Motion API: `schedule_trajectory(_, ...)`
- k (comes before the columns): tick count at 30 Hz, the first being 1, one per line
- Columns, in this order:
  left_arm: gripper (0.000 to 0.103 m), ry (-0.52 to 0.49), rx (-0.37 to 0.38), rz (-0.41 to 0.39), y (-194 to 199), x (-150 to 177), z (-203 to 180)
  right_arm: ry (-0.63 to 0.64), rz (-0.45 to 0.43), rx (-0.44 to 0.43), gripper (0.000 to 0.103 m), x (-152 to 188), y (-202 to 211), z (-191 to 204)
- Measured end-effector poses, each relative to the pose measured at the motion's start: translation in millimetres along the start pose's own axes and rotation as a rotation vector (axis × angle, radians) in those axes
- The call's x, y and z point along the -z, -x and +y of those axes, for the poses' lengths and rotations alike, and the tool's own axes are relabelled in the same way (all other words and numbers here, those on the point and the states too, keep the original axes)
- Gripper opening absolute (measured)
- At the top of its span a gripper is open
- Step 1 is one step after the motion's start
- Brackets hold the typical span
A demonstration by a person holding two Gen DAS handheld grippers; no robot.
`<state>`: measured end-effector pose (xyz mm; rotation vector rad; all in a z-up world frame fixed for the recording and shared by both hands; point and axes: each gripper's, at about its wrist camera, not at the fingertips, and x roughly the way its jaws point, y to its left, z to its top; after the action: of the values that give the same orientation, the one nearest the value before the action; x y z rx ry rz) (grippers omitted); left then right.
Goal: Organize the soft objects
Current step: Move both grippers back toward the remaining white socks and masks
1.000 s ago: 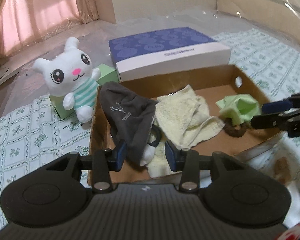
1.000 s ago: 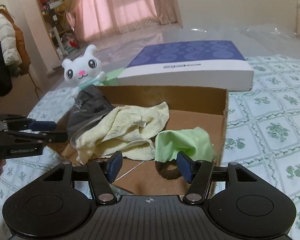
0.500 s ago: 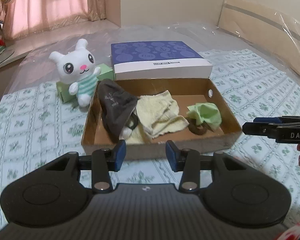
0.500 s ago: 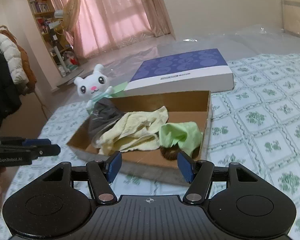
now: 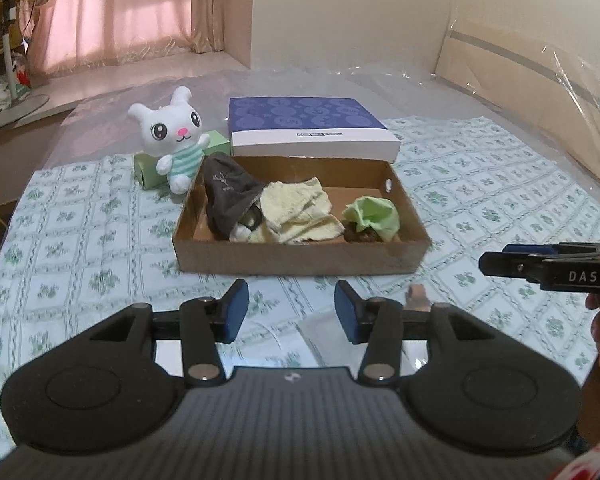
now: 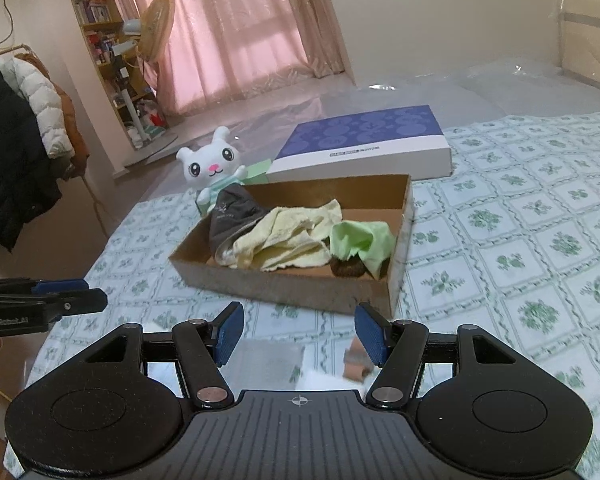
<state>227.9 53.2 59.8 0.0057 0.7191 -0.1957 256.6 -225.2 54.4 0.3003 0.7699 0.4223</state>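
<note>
A shallow cardboard box (image 5: 296,258) (image 6: 284,284) sits on the patterned bed cover. Inside lie a dark grey cloth (image 5: 228,192) (image 6: 232,216), a pale yellow towel (image 5: 296,210) (image 6: 284,236), a light green cloth (image 5: 374,212) (image 6: 360,240) and a brown hair tie (image 5: 360,236) (image 6: 346,268). A white plush bunny (image 5: 176,140) (image 6: 214,168) stands outside the box at its far left corner. My left gripper (image 5: 287,311) is open and empty, well short of the box. My right gripper (image 6: 298,334) is open and empty, also short of the box.
A blue and white flat box (image 5: 308,128) (image 6: 364,144) lies behind the cardboard box. A small green box (image 5: 156,168) is behind the bunny. Clear plastic sheet covers the far bed. A coat rack (image 6: 16,128) and shelves stand at the left.
Both grippers have pulled back and up from over the box, both open and empty. The whole box now shows in front of them. The soft items lie as before.
</note>
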Motion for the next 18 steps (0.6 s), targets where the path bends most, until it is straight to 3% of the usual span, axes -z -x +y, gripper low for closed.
schedule_trajectory(18, 0.048, 0.079, -0.054, 0.039, 66, 68, -9, 0.001, 0.022, -0.002, 0.062, 52, 59, 7)
